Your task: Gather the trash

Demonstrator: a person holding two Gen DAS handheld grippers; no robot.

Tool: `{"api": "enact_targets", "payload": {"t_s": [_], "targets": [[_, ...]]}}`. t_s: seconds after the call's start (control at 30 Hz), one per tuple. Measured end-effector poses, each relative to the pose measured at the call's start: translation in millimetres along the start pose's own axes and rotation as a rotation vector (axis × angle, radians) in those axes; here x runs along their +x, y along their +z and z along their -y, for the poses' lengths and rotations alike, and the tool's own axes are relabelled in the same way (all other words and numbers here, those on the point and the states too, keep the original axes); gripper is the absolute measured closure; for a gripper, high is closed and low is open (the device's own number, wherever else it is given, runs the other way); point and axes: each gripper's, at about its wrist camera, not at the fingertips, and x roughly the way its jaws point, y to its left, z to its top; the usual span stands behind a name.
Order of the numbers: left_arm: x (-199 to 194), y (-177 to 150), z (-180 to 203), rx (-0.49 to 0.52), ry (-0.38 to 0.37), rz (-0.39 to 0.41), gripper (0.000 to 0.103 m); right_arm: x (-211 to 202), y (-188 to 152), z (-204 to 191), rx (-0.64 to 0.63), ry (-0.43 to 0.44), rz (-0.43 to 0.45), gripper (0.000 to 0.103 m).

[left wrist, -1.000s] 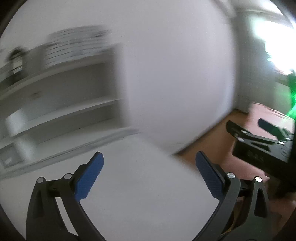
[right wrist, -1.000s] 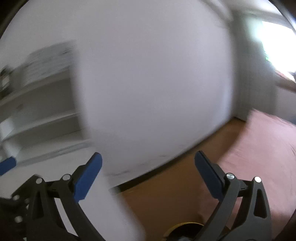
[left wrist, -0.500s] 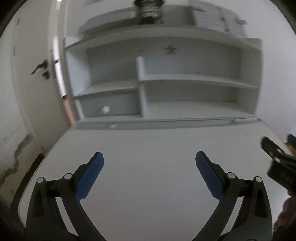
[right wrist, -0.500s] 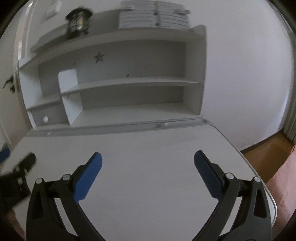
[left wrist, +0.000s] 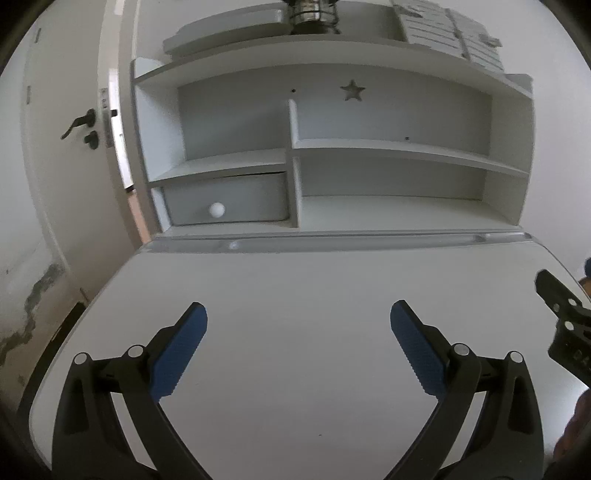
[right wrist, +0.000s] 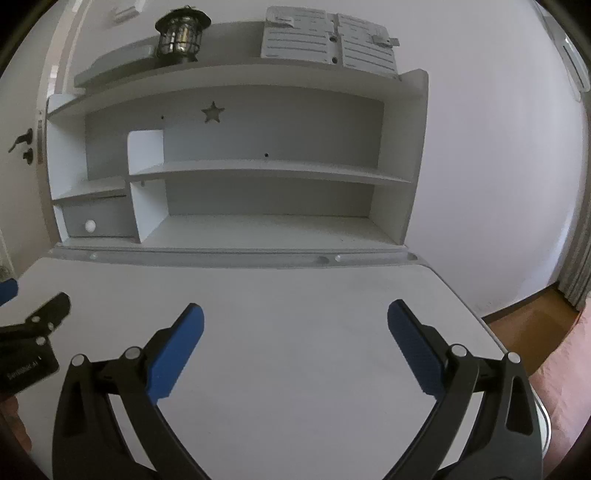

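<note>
No trash shows in either view. My left gripper is open and empty, held over the white desk top. My right gripper is open and empty over the same desk, to the right of the left one. The right gripper's edge shows at the far right of the left wrist view, and the left gripper's edge shows at the far left of the right wrist view.
A white shelf hutch stands at the desk's back with a small drawer at lower left. A lantern and a grey organiser sit on top. A door is left; wood floor is right.
Both views swung from a blurred white wall and floor to face the desk and hutch, then settled. Both grippers stayed open.
</note>
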Motion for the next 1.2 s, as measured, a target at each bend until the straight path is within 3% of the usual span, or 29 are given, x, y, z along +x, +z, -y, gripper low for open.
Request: {"api": "enact_targets", "payload": {"t_s": [0.13, 0.3, 0.47, 1.2], "targets": [[-1.4, -0.7, -0.8, -0.007, 0.008, 0.01, 0.006, -2.2, 1.1, -1.8, 0.009, -0.034, 0.021, 0.007], [14.7, -0.3, 1.9, 0.004, 0.03, -0.076, 0.006, -1.4, 1.6, -7.2, -0.018, -0.029, 0.019, 0.007], [13.9, -2.7, -4.2, -0.036, 0.035, -0.075, 0.007, -3.4, 1.3, -0.6, 0.013, -0.021, 0.03, 0.007], [6.2, -5.2, 1.6, -0.011, 0.07, -0.042, 0.006, 1.0, 1.3, 6.8, 0.046, -0.002, 0.009, 0.007]]}}
